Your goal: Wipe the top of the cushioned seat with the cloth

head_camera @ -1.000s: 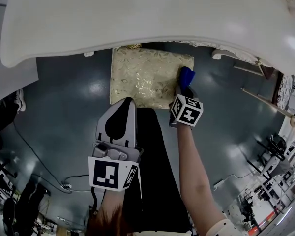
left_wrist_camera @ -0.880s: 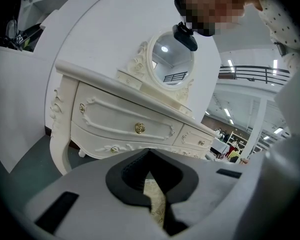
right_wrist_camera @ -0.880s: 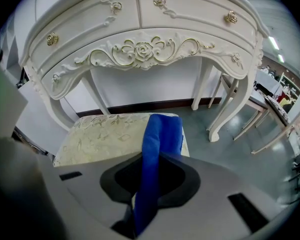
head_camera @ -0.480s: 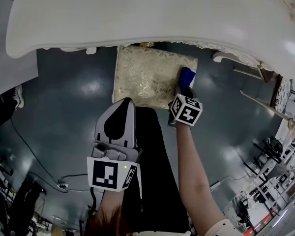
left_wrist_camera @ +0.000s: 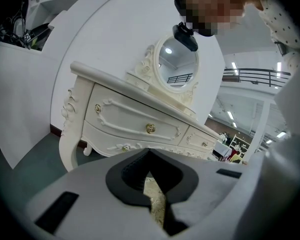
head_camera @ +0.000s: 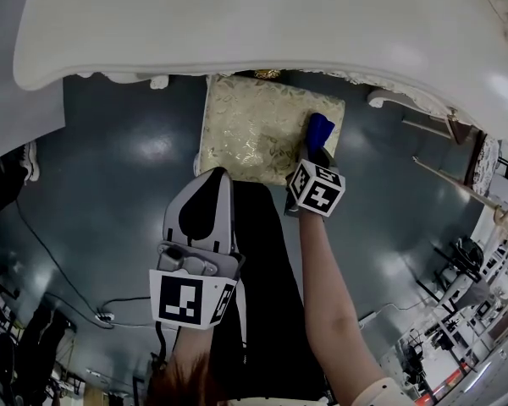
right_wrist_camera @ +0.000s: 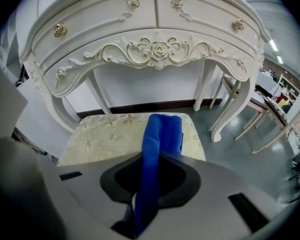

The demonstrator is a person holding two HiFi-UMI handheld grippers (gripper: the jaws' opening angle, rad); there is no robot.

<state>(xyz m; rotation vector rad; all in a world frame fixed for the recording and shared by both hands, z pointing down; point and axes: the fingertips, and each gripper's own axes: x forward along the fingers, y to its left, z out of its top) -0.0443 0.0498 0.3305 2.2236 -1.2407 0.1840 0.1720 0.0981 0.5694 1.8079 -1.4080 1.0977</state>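
The right gripper [head_camera: 315, 152] has its jaws clamped on the blue cloth [head_camera: 320, 128], which stands between them and lies with its far end on the right part of the seat [head_camera: 250, 129] top. The seat sits on the floor just near of the white dressing table [head_camera: 237, 24]. The left gripper [head_camera: 210, 180] hangs over the seat's near edge, jaws together and empty.

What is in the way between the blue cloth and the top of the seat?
Nothing I can see. The right gripper is shut on the blue cloth, which lies over the right side of the cushioned seat. The white dressing table only overhangs the seat's far edge.
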